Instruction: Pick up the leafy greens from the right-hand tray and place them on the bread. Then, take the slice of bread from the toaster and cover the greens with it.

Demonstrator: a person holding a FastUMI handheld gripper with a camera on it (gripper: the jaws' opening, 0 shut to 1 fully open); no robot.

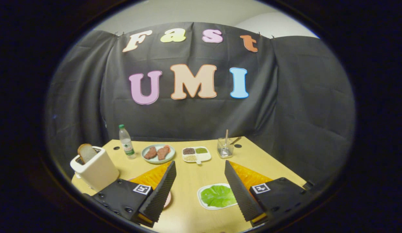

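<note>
My gripper (200, 168) hangs open above the near part of the wooden table (204, 171), nothing between its fingers. The leafy greens (218, 195) lie on a white tray (201, 198) close to the right finger, partly hidden by it. A pink plate (168, 200) peeks out from behind the left finger; what lies on it is hidden. To the left stands a white toaster (95, 170) with a slice of bread (87, 152) sticking up out of its slot.
Along the far side of the table stand a water bottle (127, 141), a light blue plate with two pieces of meat (157, 152), a white divided dish of seasonings (196, 154) and a clear glass holding utensils (225, 148). Black cloth walls the booth behind.
</note>
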